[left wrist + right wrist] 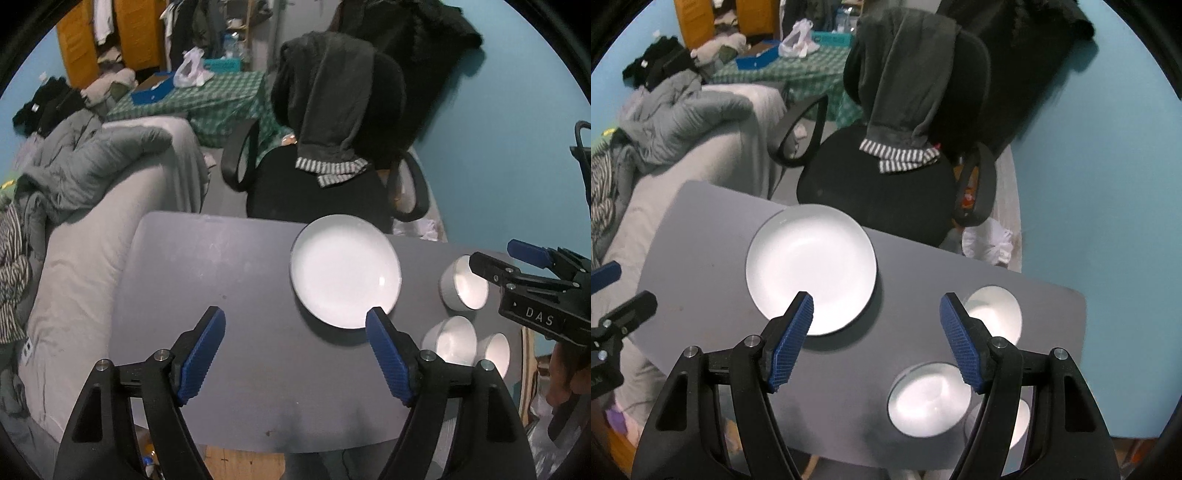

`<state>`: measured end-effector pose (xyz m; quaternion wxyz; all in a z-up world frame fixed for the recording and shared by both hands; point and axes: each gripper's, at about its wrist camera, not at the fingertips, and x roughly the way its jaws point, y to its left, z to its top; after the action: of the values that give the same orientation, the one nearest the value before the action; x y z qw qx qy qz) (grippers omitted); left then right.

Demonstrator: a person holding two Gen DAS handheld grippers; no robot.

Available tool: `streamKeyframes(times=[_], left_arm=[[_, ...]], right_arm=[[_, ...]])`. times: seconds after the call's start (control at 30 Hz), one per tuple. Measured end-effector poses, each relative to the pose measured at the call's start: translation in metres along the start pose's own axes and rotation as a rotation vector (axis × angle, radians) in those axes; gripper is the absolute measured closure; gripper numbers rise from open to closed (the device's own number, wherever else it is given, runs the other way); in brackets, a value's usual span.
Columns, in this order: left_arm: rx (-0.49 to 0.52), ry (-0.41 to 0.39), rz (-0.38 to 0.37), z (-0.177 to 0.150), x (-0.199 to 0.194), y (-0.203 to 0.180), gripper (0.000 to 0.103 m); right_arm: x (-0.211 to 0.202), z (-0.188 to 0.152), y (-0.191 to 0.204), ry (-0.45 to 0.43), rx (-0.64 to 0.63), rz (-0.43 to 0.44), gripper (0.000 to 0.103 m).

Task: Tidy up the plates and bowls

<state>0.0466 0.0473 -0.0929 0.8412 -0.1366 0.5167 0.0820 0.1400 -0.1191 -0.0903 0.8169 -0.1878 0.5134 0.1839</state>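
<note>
The left claw (295,328) hangs above the grey counter (221,280) with its blue pads spread wide and nothing between them. The right claw (877,314) hovers over the same surface, jaws also well apart and empty; in the left wrist view it shows at the right edge (491,264), over the bowls.

On the counter sits a white plate (345,271) near the far edge, just in front of the black office chair (317,192) — a dark garment (332,92) with a striped hem is draped over the chair's back. To the right of the plate stand three white bowls, apart from it: a far bowl (995,314) near the counter's right side, a middle bowl (929,398) nearer the camera, and a third bowl (1019,417) just beside the middle one, partly hidden by the right claw's finger. All three stand upright and unstacked. A bed (85,258) with rumpled grey bedding lies left of the counter.
</note>
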Motion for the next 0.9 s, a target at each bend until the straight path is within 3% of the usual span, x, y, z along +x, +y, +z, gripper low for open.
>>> streamKeyframes(times=[0.43,0.67,0.8,0.9], left_arm=[[0.052,-0.122,-0.091,0.012,-0.066,-0.03,0.021],[0.076,-0.175,-0.103,0.021,-0.089,-0.041,0.021],[0.104,-0.225,-0.15,0.023,-0.102,-0.05,0.018],[0.163,-0.279,-0.125,0.021,-0.11,-0.063,0.016]], right_arm=[[-0.076,-0.014,-0.036,-0.12,0.128,-0.049,0.033],[-0.101,-0.019,-0.049,-0.163,0.197,-0.057,0.032],[-0.116,-0.024,-0.059,-0.187,0.23,-0.069,0.032],[-0.121,-0.029,-0.066,-0.204,0.254,-0.084,0.032]])
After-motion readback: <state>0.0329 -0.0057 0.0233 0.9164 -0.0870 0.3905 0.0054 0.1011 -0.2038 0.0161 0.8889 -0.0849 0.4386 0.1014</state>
